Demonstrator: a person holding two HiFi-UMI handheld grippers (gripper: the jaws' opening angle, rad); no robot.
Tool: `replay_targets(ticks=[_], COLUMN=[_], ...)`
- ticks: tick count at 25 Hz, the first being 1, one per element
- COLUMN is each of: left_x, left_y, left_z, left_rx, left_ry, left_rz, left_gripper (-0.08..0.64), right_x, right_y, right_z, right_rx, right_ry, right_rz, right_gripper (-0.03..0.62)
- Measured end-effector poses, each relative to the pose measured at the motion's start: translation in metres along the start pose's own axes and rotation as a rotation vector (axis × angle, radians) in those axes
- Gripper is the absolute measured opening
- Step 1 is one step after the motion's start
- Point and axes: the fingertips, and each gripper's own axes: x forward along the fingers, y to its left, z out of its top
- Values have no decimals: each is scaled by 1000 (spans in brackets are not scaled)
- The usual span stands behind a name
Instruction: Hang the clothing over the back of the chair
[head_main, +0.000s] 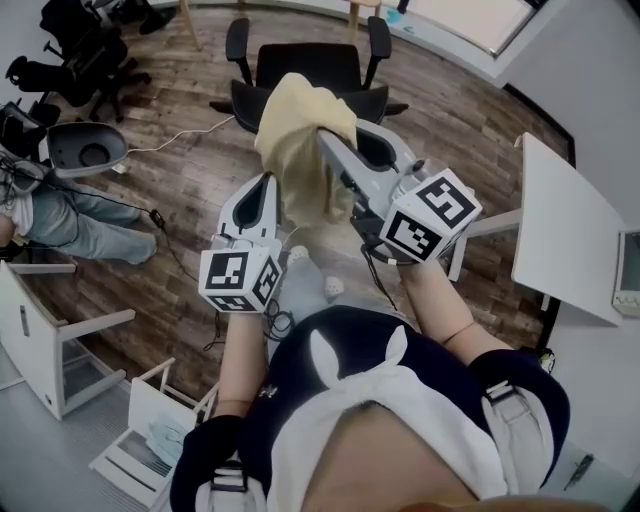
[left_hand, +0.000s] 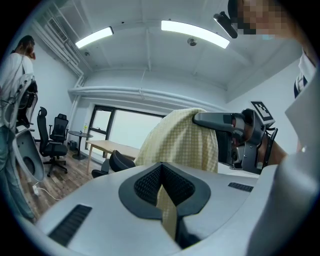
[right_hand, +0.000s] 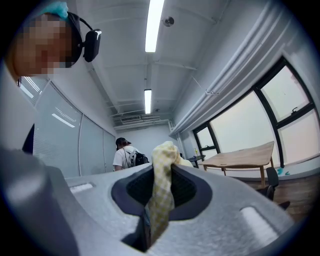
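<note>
While we hold the yellow checked clothing (head_main: 292, 140) by the chair (head_main: 305, 62), L gripper (head_main: 266, 185) & R gripper (head_main: 330, 140) are each clamped on its fabric.

clothing (head_main: 295, 115) between left gripper (head_main: 266, 188) and right gripper (head_main: 338, 152) | chair (head_main: 300, 62) beyond it | table (head_main: 560, 220) at right

The clothing (head_main: 298, 125) is soft woven cloth, fine pale-yellow check, matt. The left gripper (head_main: 266, 188) and right gripper (head_main: 335, 150) have smooth matt grey plastic shells; their pads (left_hand: 146, 184) are black, rubbery, cross-hatched. The chair (head_main: 310, 65) is black and matt, armrests plastic-looking. The floor (head_main: 190, 190) shows wood-grain planks, low sheen. The table (head_main: 560, 230) has a white, smooth top.
</note>
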Motion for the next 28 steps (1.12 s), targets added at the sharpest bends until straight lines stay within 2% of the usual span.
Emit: replay_targets(ticks=[13,28], left_x=[22,28], left_y=[19,17], left_z=[18,27], left_rx=[5,-18], left_ry=[-7,-23], left_rz=[-44,-136], left_gripper=[6,6], right_x=[34,60], right_y=[-20,-35], right_z=[34,44], right_rx=[-43,-89], right_ry=[-60,-65], right_rz=[-39,-95], right_gripper=[55,55])
